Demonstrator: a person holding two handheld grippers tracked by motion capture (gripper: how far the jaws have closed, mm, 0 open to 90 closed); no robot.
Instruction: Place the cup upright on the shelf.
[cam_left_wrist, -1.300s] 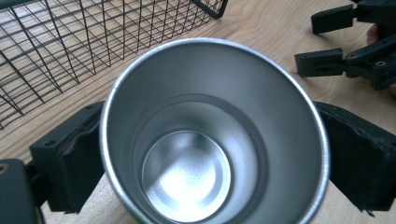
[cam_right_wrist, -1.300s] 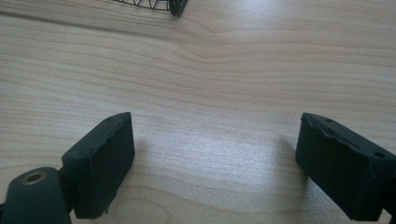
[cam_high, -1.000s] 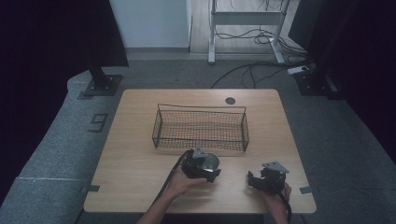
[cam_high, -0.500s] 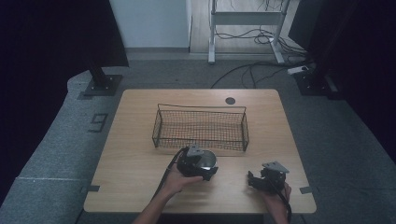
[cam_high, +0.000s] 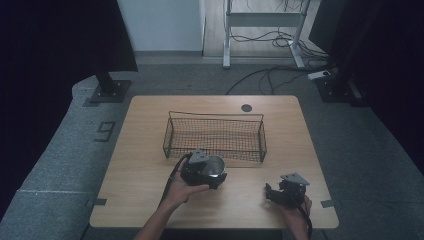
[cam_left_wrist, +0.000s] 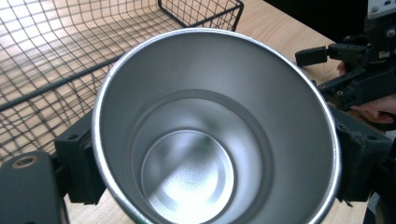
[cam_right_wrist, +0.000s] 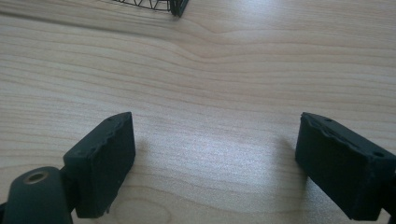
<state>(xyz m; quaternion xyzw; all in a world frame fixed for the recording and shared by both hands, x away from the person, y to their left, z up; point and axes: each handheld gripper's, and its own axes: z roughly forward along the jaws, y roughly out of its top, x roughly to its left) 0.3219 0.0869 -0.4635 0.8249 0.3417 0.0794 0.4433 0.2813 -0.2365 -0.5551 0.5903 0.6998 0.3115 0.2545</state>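
A shiny metal cup (cam_left_wrist: 210, 135) sits between the jaws of my left gripper (cam_left_wrist: 210, 158), which is shut on it; I look straight down into its bare inside. In the high view the left gripper (cam_high: 202, 170) holds the metal cup (cam_high: 216, 166) just in front of the black wire basket (cam_high: 215, 136), near its front wall. My right gripper (cam_high: 280, 192) rests low over the table (cam_high: 145, 150) at the front right. Its jaws stand wide apart in the right gripper view, open (cam_right_wrist: 215, 158), with bare wood between them.
The wire basket (cam_left_wrist: 70, 51) has nothing inside that I can see. A corner of the basket (cam_right_wrist: 175, 7) shows at the top of the right gripper view. A small dark round grommet (cam_high: 246, 107) sits near the table's back edge. Cables lie on the floor behind.
My left gripper has carried the cup forward and slightly left, closer to the basket's front wall. The right gripper has stayed put.
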